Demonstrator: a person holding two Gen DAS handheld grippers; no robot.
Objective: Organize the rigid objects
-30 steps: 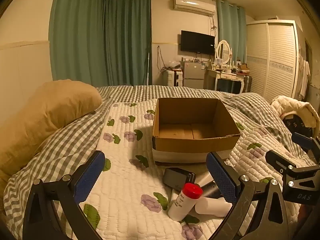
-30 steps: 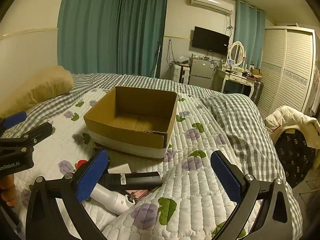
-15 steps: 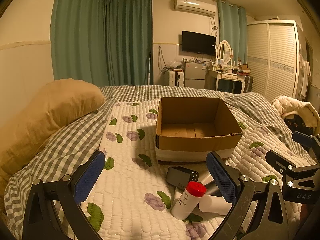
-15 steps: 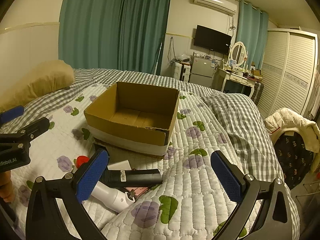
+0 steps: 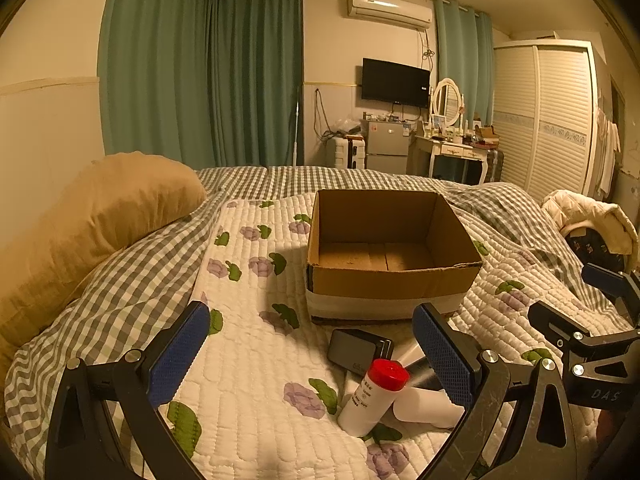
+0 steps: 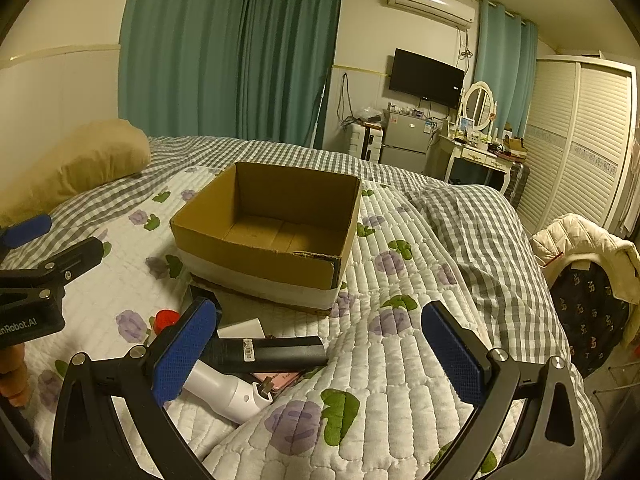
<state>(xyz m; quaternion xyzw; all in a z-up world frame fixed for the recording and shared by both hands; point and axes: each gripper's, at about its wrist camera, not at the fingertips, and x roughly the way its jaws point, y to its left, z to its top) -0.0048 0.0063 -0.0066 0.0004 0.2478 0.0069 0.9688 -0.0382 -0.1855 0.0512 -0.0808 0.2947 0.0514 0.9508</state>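
While both tools hover above the bed with nothing between their pads, the small pile of rigid items lies on the white quilt with purple flowers (image 5: 256, 364), just in front of the open brown cardboard box (image 5: 390, 276), which looks bare inside; left tool (image 5: 310, 350) spread wide, touching nothing; right tool (image 6: 320, 354) spread wide too, gripping nothing; white plastic bottle with red cap (image 5: 372, 398) stands tilted, cap toward the box, low and right of centre in the left view, close to that tool's right pad; dark grey flat rectangular case (image 5: 356, 350) sits just beyond it, nearer the box; black long bar-shaped device (image 6: 268, 354) lies crosswise to the right tool, long axis left-right, low and left of centre; white cylindrical handheld device (image 6: 228, 392) rests partly under the bar, angled; judgement: left tool is nearer the bottle, right tool nearer the bar; either needs to drop down and forward, then lift toward the box beyond.
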